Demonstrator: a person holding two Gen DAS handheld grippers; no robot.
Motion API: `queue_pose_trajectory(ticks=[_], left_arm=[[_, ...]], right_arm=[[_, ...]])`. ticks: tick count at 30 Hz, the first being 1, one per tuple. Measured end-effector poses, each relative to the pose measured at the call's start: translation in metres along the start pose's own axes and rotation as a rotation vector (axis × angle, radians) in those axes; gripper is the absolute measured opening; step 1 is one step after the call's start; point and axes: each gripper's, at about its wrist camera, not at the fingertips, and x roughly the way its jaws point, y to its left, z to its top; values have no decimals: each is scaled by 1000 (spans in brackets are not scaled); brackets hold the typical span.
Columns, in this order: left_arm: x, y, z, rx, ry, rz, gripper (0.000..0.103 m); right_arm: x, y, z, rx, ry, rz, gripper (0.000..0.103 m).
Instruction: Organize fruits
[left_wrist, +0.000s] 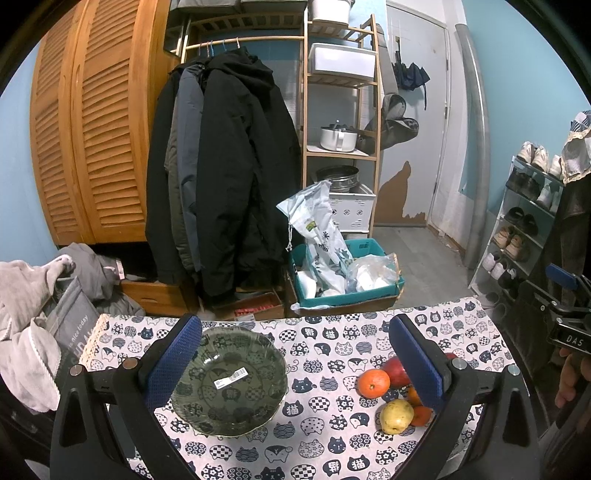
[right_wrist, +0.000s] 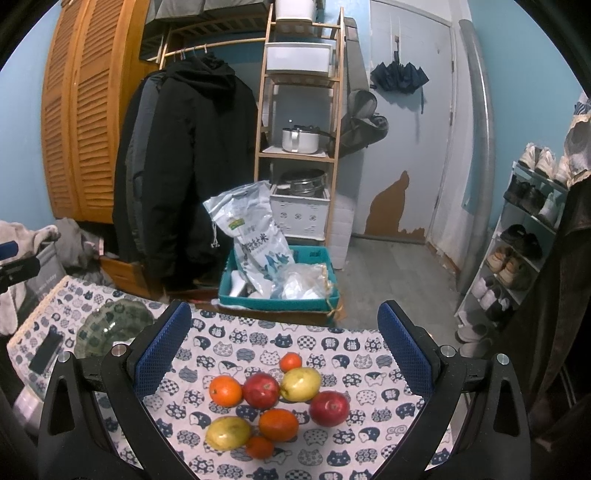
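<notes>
A dark green glass bowl (left_wrist: 231, 384) sits empty on the cat-print tablecloth (left_wrist: 325, 443), under my open left gripper (left_wrist: 295, 365). To the bowl's right lie an orange (left_wrist: 373, 383), a red apple (left_wrist: 394, 371) and a yellow pear (left_wrist: 397, 416). In the right wrist view the whole pile shows: two red apples (right_wrist: 260, 390) (right_wrist: 330, 408), two yellow pears (right_wrist: 300, 384) (right_wrist: 228, 432) and several oranges (right_wrist: 225, 390). My right gripper (right_wrist: 282, 354) hangs open above the pile, holding nothing. The bowl (right_wrist: 110, 326) lies far left there.
A black phone (right_wrist: 46, 352) lies on the table's left end. Beyond the far edge stand a teal crate (left_wrist: 345, 275) with a rice bag, hanging coats (left_wrist: 221, 177), a wooden shelf (left_wrist: 340, 122) and a shoe rack (right_wrist: 517, 251). A hand (left_wrist: 570, 376) holds the right gripper.
</notes>
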Motion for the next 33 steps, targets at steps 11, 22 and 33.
queue_pose_trajectory(ticks=[11,22,33], left_arm=[[-3,-2,0,-5,3,-5,102],[-8,-11,-2,-9,8,-10,102],[11,-12,-8,-6,61,-25,102]], right_arm=[[-1,0,-1,1,0,1,99],[-2,5,4,-2,-1,1,99],[7,-1,-3,-7,44,-5,99]])
